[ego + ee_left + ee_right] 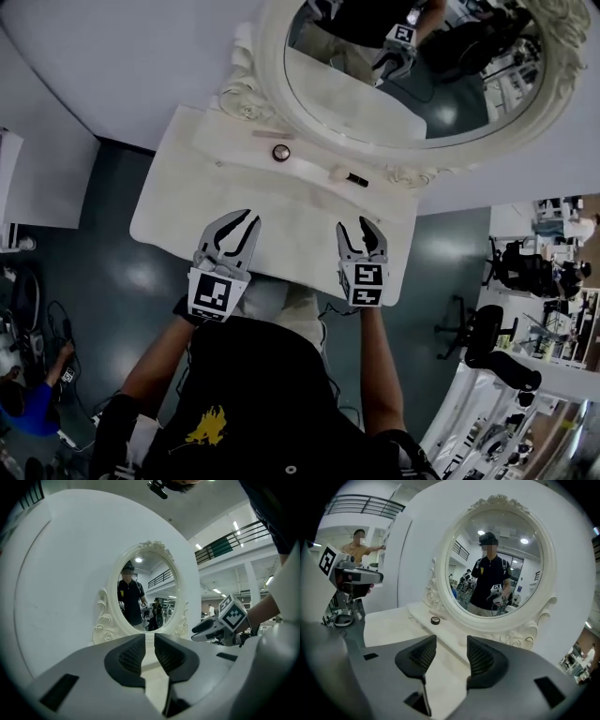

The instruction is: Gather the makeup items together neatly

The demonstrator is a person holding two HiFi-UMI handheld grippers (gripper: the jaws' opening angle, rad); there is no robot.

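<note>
On the raised back ledge of the white vanity table lie a small round black-lidded pot, a thin pale stick and a short black-and-white tube. The pot also shows in the right gripper view, beyond the jaws. My left gripper hovers over the table's front half, jaws a narrow gap apart with nothing between them. My right gripper hangs beside it near the front edge, open wider and empty. Both are well short of the items.
An ornate oval mirror stands behind the ledge against a white wall. The table's front edge runs just under both grippers, with dark floor on either side. Office chairs and shelves stand at right; a person crouches at lower left.
</note>
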